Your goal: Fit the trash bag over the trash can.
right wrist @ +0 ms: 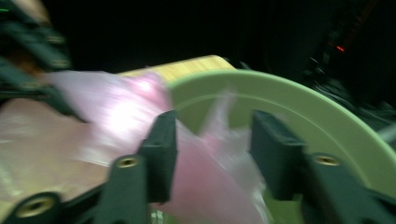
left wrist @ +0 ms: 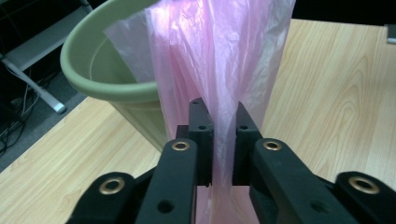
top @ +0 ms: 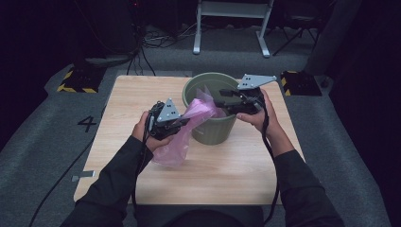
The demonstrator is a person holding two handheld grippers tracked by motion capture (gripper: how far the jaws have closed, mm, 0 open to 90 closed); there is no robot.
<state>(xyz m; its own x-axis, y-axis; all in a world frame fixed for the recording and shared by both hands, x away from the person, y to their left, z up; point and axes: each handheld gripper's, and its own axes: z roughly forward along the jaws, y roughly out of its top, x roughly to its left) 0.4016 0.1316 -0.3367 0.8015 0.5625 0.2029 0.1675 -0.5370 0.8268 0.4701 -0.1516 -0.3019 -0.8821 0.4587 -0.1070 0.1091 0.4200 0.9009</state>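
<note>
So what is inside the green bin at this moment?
One end of the pink plastic bag hangs over the rim into the green bin; the rest trails outside, shut in the left gripper. The bin's bottom is hidden by the bag and the right gripper.

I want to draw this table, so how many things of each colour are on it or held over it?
Pink: 1, the plastic bag
Green: 1, the bin
Black: 2, the left gripper and the right gripper
Total: 4
</note>
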